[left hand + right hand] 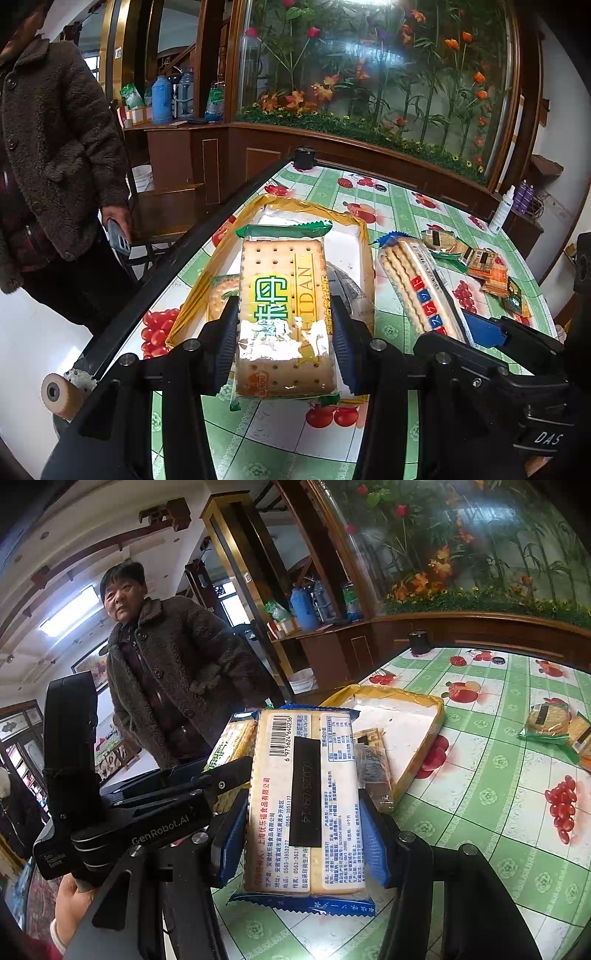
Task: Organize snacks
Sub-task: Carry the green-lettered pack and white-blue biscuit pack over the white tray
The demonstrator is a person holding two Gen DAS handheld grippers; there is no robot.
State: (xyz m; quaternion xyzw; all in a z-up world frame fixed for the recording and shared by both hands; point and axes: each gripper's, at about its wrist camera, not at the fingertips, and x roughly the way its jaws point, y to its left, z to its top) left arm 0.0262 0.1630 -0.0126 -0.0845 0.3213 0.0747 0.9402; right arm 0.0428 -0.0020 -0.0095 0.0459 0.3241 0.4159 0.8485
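left claw point(284, 325): pinching the green cracker pack point(282, 317) by its long edges, so the pack's long axis runs straight out ahead of the fingers.
right claw point(303, 812): clamped on the blue cracker pack point(304, 801) the same way, barcode side up, long axis pointing forward too.
where stuff is: both packs are up in the air over the near end of the tray point(354, 236), which sits on the table point(406, 199). One small pack already lies inside it.
key relation: tray is right below and ahead of both claws, and its length lines up roughly with the packs, so I'd guess no twisting is needed, just lower and let go. Left looks a bit more centred over it; right hangs nearer the tray's near right corner.
view differences: left cam shows the loose snacks point(480, 262) waiting off to the right. Right cam shows the printed back of its pack, and someone in a brown coat point(177, 672) standing by the table.
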